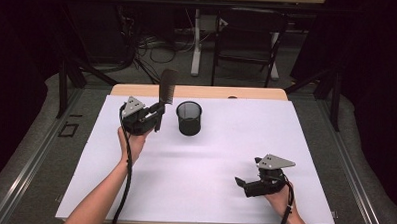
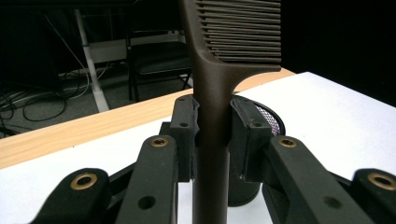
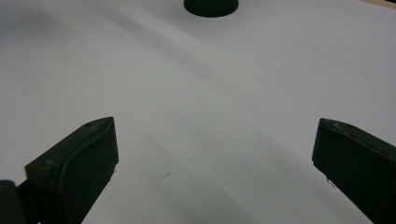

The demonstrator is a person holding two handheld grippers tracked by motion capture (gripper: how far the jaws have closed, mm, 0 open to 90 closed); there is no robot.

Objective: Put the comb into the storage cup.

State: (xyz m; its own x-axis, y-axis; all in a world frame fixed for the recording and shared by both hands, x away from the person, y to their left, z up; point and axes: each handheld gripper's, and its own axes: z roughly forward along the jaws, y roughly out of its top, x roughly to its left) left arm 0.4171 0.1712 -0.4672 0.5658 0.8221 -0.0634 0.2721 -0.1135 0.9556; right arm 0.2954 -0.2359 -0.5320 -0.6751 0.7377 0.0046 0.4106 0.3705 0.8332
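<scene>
Left gripper (image 1: 158, 115), at far left, pinches the comb (image 2: 211, 140) by its handle, teeth end up, just left of the mesh cup (image 1: 189, 118), presumably for dropping in handle-first. Right gripper (image 1: 240, 183) rests near right, jaws spread, holding nothing.

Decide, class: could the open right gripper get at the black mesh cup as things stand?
Probably yes. The right gripper is open, holds nothing, and bare white table lies between it and the black mesh cup.
</scene>
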